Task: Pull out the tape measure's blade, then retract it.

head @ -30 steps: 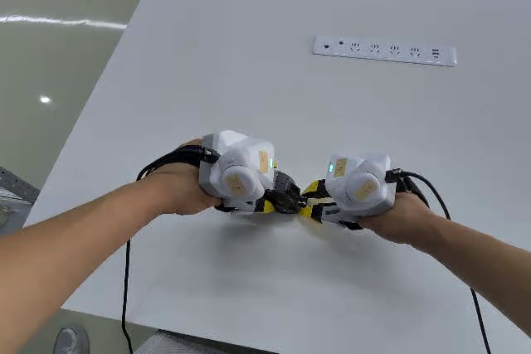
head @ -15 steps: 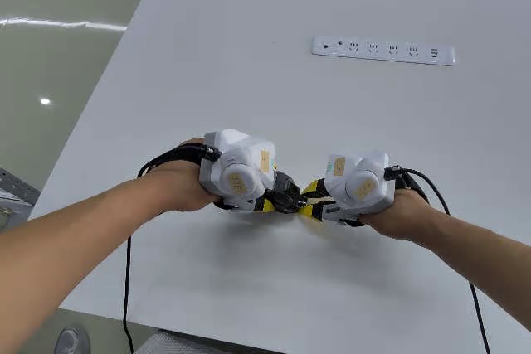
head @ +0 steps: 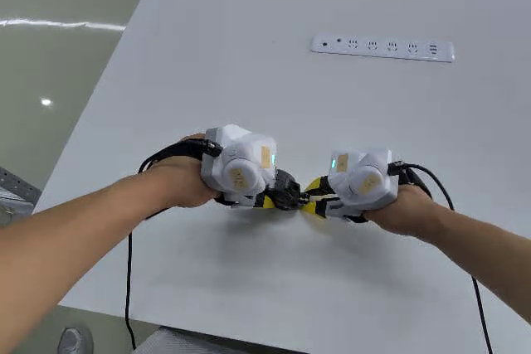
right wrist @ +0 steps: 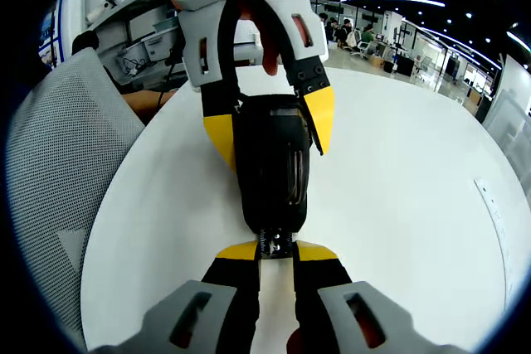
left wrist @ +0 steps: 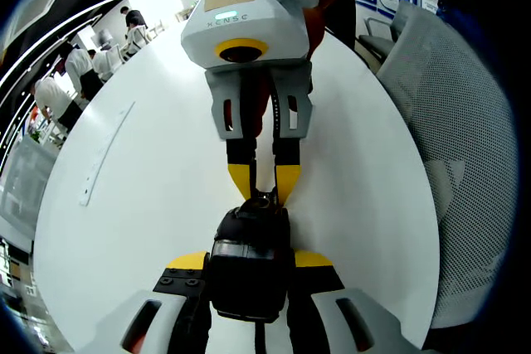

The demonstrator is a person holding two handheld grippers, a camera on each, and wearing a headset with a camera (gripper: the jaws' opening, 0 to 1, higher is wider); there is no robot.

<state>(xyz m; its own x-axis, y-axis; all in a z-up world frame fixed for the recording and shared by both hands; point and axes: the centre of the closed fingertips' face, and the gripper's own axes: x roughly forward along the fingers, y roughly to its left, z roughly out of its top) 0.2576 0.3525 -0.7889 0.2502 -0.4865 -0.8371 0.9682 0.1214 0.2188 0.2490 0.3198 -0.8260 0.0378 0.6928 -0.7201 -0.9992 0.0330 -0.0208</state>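
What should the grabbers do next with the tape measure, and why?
Probably draw the right gripper straight away from the left gripper. The left gripper is clamped on the black tape measure, the right gripper's jaws pinch the blade's hook at the case mouth, and no blade shows out yet.

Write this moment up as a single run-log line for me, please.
left gripper: shut on tape measure | right gripper: shut on blade tip | extension: none visible | surface: white table
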